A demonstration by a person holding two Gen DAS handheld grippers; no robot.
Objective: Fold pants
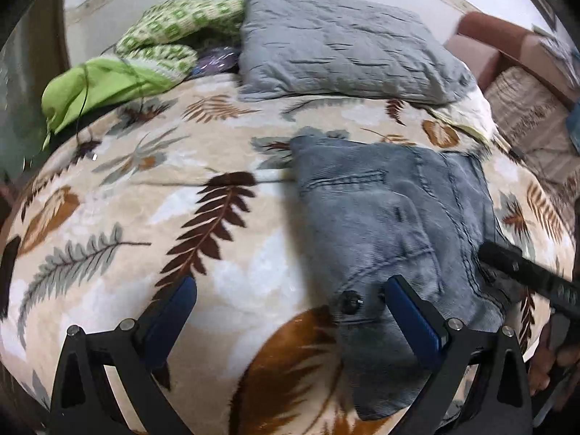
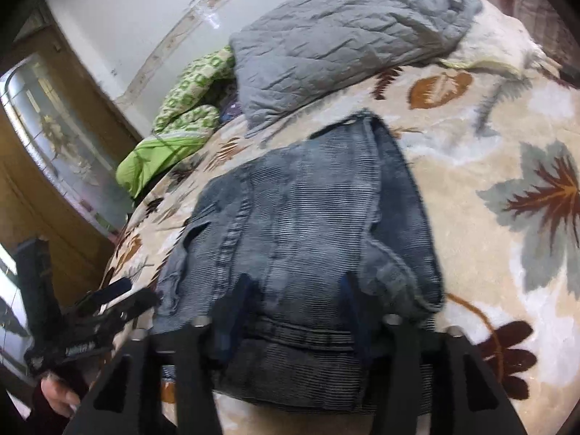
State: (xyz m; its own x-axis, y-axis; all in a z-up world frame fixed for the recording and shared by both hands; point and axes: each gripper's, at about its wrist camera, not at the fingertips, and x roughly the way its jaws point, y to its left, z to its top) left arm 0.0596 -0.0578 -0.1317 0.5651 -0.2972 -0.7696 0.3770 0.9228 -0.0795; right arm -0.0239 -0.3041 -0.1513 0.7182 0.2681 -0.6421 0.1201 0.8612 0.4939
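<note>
Lying folded on the leaf-print blanket [image 1: 224, 264], the blue-grey pants [image 1: 395, 217] are being straddled by the right gripper [image 2: 295, 304], jaws parted; the left gripper [image 1: 290, 311] is being held wide open.

A home bedroom — leaf-print blanket [image 1: 145, 217], grey pillow [image 1: 344, 47] (rumpled) on a bed.

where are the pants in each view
Left wrist: pants right of centre, running down to the right finger.
Right wrist: pants centre, between and beyond the fingers.
Shared landmark: grey pillow at the top of both.
</note>
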